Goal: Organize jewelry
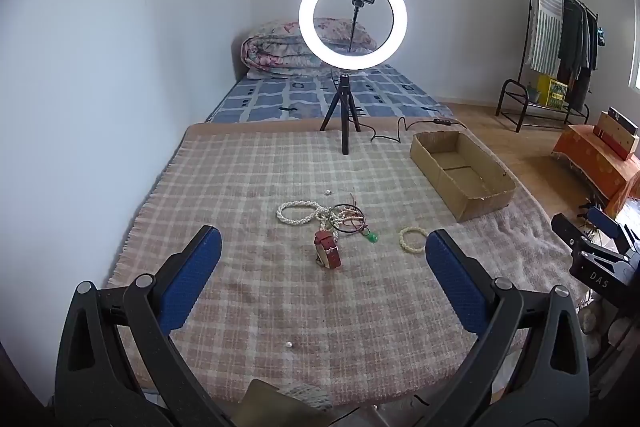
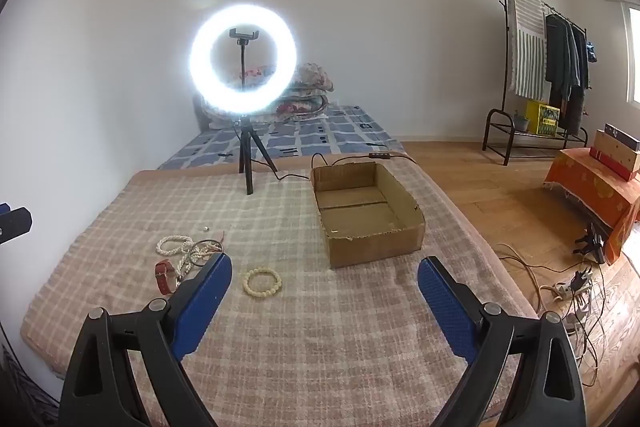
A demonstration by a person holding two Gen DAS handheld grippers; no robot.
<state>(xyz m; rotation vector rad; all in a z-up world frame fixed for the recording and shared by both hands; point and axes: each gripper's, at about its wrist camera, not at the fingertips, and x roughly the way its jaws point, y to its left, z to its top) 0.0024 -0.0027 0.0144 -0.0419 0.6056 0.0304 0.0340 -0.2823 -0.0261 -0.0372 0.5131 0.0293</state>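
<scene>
Bracelet (image 2: 263, 280) lies alone at ten o'clock of right gripper (image 2: 324, 291); both grippers gape empty; pinch its rim, then carry to box (image 2: 374, 243).

Bedroom: bed (image 1: 328, 95), clothes rack (image 1: 560, 43).

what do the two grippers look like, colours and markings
Both grippers, left gripper and right gripper, share one design: black plastic arms with triangular cutouts, silver pivot bolts, and blue textured pads. The right one's body shows white letters "DAS" in the left view.

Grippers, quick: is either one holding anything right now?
Left gripper: open, holding nothing.
Right gripper: open, holding nothing.
</scene>
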